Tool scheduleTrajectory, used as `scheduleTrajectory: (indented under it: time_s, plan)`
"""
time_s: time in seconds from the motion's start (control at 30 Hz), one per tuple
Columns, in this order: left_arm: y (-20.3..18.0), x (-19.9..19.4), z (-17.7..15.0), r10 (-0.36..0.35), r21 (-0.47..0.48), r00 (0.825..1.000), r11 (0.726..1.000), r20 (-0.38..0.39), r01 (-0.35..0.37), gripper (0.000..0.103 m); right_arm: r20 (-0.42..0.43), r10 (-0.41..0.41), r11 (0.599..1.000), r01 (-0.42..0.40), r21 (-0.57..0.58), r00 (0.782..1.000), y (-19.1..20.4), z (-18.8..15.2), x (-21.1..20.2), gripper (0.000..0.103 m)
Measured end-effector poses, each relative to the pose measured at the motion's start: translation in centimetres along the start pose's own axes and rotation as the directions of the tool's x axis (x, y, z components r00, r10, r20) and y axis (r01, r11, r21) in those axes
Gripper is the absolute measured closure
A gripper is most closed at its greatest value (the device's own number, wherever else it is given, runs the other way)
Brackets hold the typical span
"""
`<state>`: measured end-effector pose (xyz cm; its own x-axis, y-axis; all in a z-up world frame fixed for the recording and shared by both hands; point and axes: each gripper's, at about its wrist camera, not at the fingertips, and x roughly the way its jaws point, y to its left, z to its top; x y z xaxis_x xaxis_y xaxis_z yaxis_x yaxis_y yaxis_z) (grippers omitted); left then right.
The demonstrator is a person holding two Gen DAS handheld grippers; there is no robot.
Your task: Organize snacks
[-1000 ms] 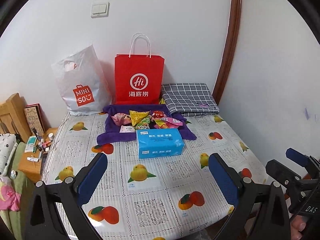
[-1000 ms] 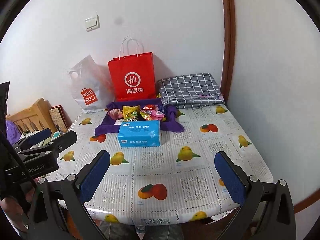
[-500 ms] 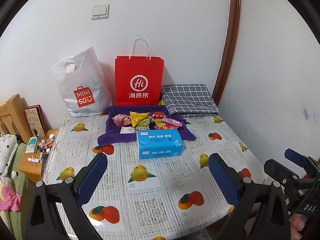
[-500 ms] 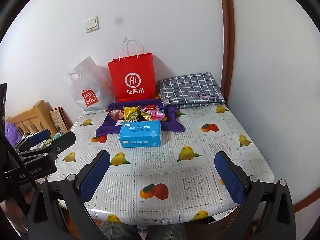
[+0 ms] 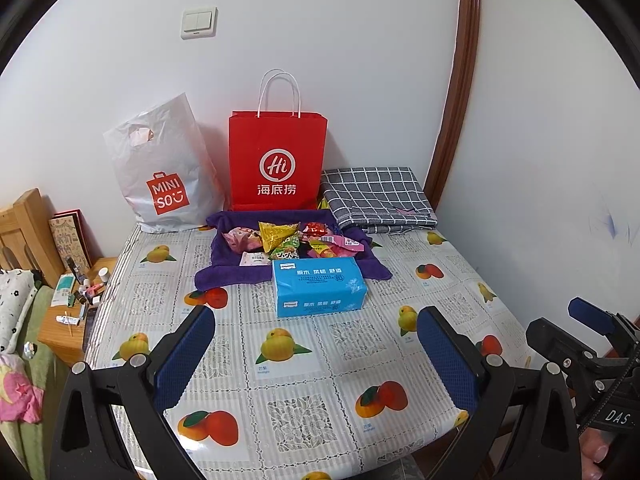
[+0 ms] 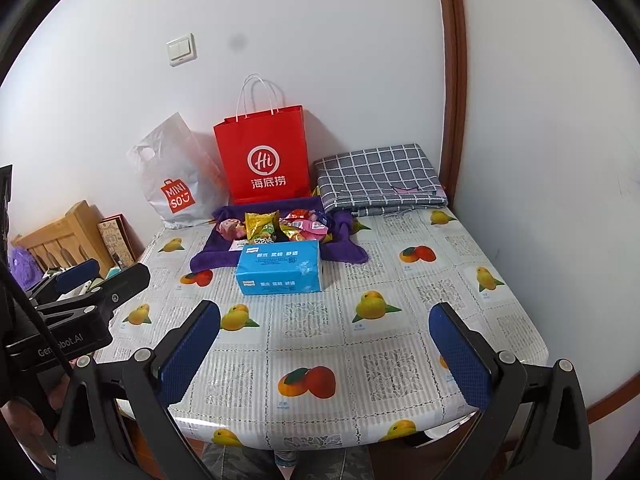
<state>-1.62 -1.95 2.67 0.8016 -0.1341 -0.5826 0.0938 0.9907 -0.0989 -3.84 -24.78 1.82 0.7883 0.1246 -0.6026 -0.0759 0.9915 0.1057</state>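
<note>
Against the back wall of a fruit-print table (image 5: 304, 360), a heap of snacks (image 5: 296, 240) lies on a purple cloth (image 5: 224, 272), just behind one blue tissue pack (image 5: 318, 286); behind them stand one red paper bag (image 5: 277, 160) and one white plastic bag (image 5: 164, 172), with one folded checked cloth (image 5: 376, 196) to the right; the left tool (image 5: 316, 356) and right tool (image 6: 324, 356) hang over the near edge, both spread wide and holding nothing; the wrappers lie mixed and overlapping, perhaps eight or so, an exact count not possible; judged from this, the heap fits either packets gathered for sorting or packets already collected on the cloth.
</note>
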Motion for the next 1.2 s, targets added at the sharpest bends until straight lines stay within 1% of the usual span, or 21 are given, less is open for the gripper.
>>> scheduleTrajectory:
  time_s: [0.93, 1.2]
  plan:
    - [-0.18, -0.14, 0.04, 0.001, -0.001, 1.000, 1.000, -0.002, -0.001, 0.001, -0.001, 0.001, 1.000, -0.001, 0.008, 1.000, 0.06, -0.08, 0.09, 0.000]
    - [0.09, 0.09, 0.04, -0.002, -0.001, 1.000, 1.000, -0.005, 0.002, 0.001, 0.003, 0.012, 1.000, -0.012, 0.013, 1.000, 0.48, -0.12, 0.10, 0.000]
